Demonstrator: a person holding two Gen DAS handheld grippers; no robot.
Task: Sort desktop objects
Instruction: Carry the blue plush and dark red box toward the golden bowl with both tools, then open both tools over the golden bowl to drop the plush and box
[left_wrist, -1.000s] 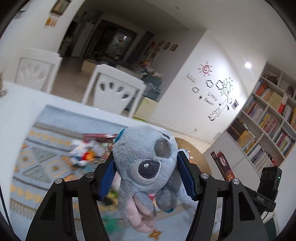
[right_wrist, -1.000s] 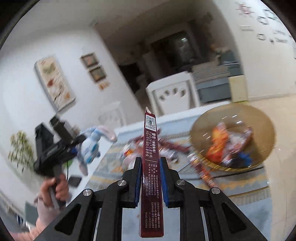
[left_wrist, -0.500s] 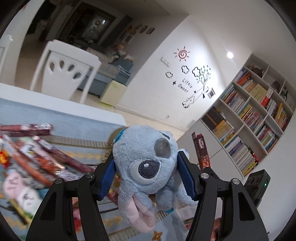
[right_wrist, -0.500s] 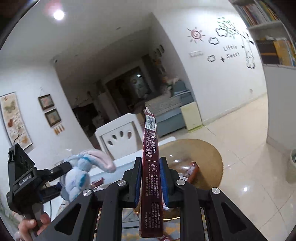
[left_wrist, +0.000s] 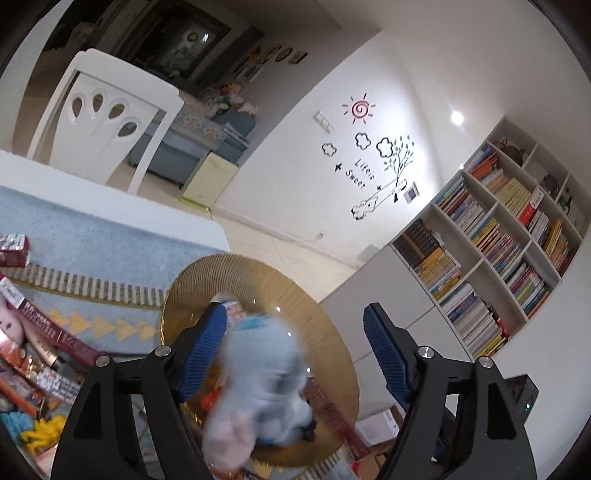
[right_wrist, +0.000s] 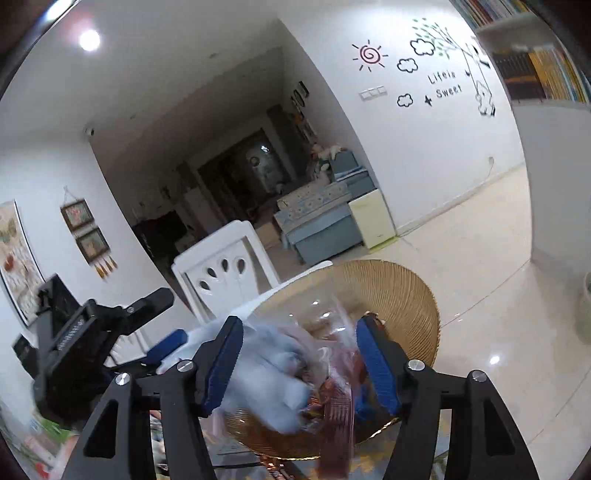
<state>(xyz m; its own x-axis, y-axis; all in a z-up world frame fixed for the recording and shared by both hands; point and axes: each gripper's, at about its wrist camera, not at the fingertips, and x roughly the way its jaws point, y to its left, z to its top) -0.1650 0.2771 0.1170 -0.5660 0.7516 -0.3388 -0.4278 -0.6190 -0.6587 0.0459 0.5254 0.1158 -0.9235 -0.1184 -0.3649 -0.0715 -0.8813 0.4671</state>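
My left gripper (left_wrist: 293, 310) hangs over a ribbed golden glass bowl (left_wrist: 258, 273) and its jaws are opening. The blue plush toy (left_wrist: 258, 387) is a blur below the pads, loose and dropping into the bowl. My right gripper (right_wrist: 299, 323) is over the same bowl (right_wrist: 406, 291), its jaws also opening. The dark red stick packet (right_wrist: 334, 435) is a blur below it, free of the pads. In the right wrist view the plush toy (right_wrist: 273, 376) falls beside the packet, and the left gripper (right_wrist: 159, 321) is close on the left.
Several snack packets (left_wrist: 48, 332) and small toys lie on the blue patterned mat (left_wrist: 92, 236) left of the bowl. A white chair (left_wrist: 107, 122) stands behind the table. The bowl sits near the table's right end, with tiled floor and a bookshelf (left_wrist: 498, 258) beyond.
Both grippers moved over the bowl and opened. The plush toy has left the left pads and the red packet has left the right pads; both are falling into the bowl.
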